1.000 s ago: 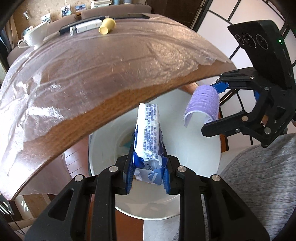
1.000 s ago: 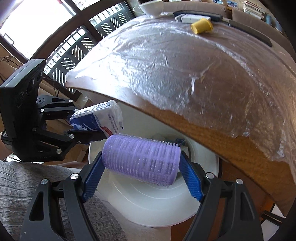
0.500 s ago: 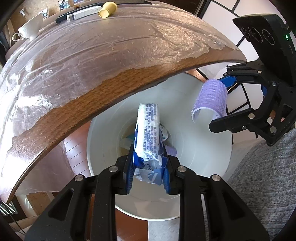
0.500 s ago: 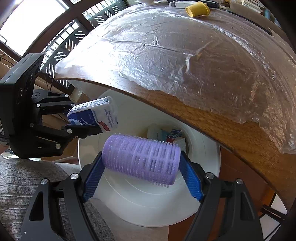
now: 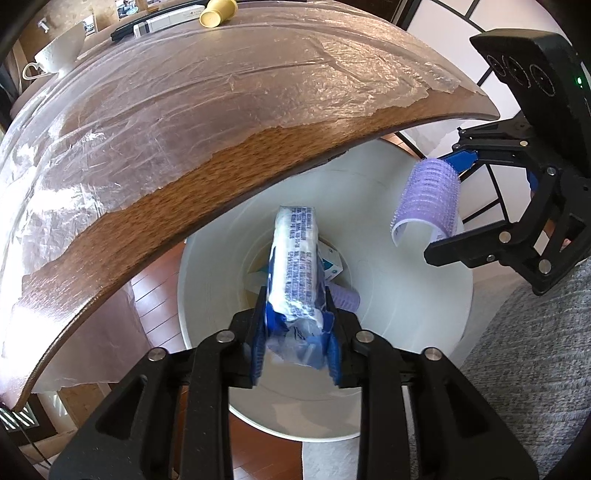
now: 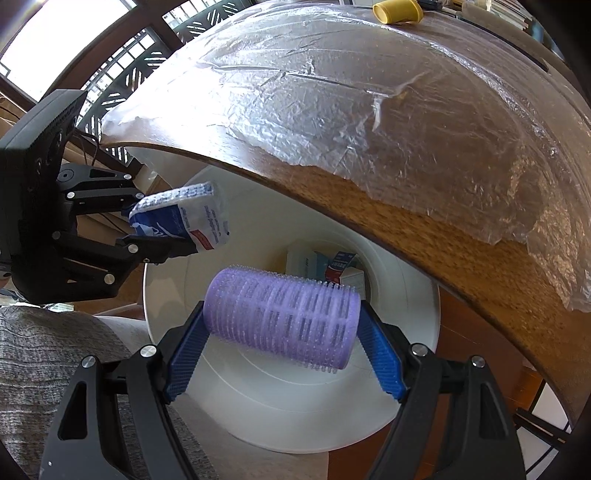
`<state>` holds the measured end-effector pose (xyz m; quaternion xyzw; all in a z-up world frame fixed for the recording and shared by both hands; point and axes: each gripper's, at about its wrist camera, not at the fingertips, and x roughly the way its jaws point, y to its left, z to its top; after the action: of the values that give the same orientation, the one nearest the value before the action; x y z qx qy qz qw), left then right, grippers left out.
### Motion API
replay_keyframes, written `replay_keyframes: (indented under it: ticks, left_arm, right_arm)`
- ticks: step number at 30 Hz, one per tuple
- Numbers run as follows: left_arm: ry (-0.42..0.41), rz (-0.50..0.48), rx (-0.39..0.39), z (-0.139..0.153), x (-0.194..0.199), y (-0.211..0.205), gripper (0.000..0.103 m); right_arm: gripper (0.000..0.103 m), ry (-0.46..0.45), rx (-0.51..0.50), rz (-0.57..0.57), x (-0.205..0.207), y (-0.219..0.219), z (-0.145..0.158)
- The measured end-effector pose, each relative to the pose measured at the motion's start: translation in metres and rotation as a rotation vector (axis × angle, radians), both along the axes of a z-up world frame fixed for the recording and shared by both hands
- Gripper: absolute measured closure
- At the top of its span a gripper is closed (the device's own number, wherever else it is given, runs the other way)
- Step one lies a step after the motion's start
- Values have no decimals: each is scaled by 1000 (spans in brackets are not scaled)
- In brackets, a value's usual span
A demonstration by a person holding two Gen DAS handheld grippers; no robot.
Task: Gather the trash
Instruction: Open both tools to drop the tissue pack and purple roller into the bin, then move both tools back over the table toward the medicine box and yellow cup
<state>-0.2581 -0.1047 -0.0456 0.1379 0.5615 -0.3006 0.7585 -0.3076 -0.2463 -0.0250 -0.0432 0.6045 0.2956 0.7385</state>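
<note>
A blue-and-white tissue pack (image 5: 295, 251) hangs over the mouth of a white bin (image 5: 406, 314), between the pads of my left gripper (image 5: 295, 295). Those jaws are opening, and the pads still touch the pack's crumpled end. In the right wrist view the same pack (image 6: 184, 218) juts from the left gripper (image 6: 166, 225) at the left. My right gripper (image 6: 280, 314) is shut on a purple hair roller (image 6: 280, 325), held crosswise above the bin (image 6: 258, 406). The left wrist view shows the roller (image 5: 428, 199) in the right gripper (image 5: 439, 206) at the right.
Small boxes (image 5: 332, 264) and another purple roller (image 5: 345, 297) lie at the bin's bottom. A wooden table (image 5: 184, 206) under a plastic sheet (image 5: 184, 92) overhangs the bin. A yellow cup (image 5: 218, 13) and a white cup (image 5: 59, 51) stand far back. Grey knit fabric (image 5: 535, 350) lies beside the bin.
Both grippers have sunk toward the bin, and more of its inside shows. The left pads stand slightly wider around the pack. The roller is held as before.
</note>
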Motion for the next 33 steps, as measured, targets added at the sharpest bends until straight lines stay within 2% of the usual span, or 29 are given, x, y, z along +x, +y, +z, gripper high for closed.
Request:
replay_keyframes:
  ticks: [1,2,3,9,11,14,18,21,23,28,31,33]
  left_arm:
    - [-1,6,3,0,1,0,48]
    - [-5,9,-2,2,1,1,36]
    - [-12,10,-10,4,1,1,35]
    - [-10,16,-2,8,3,2,35]
    - [-8,8,-15,16,5,5,35]
    - [-18,-33,-75,41,2,10,33]
    - [-96,-52,-140,84,5,16,15]
    - [-192,5,-177,117,18,21,5]
    - [-260,80,-187,136,36,26,2]
    - [-337,243,-202,152,103,22,2]
    - [-351,274,-190,153,150,16,2]
    - [-370,248,-156,148,179,6,2]
  right_arm:
    - [23,0,-10,-5,1,1,-2]
    - [17,2,-13,-14,2,1,-2]
    - [13,0,-11,-23,2,0,-2]
    - [13,-41,-13,-17,4,0,11]
    - [13,-79,-6,12,2,-1,25]
    - [12,-154,10,48,-3,-5,53]
    - [6,-249,51,12,5,-22,91]
    - [4,-338,48,-55,21,-29,111]
    - [4,-404,34,-100,35,-32,119]
    - [4,-489,-5,-152,77,-26,116]
    - [4,-512,-25,-132,111,-13,105]
    - [4,-503,-26,-113,132,-7,100]
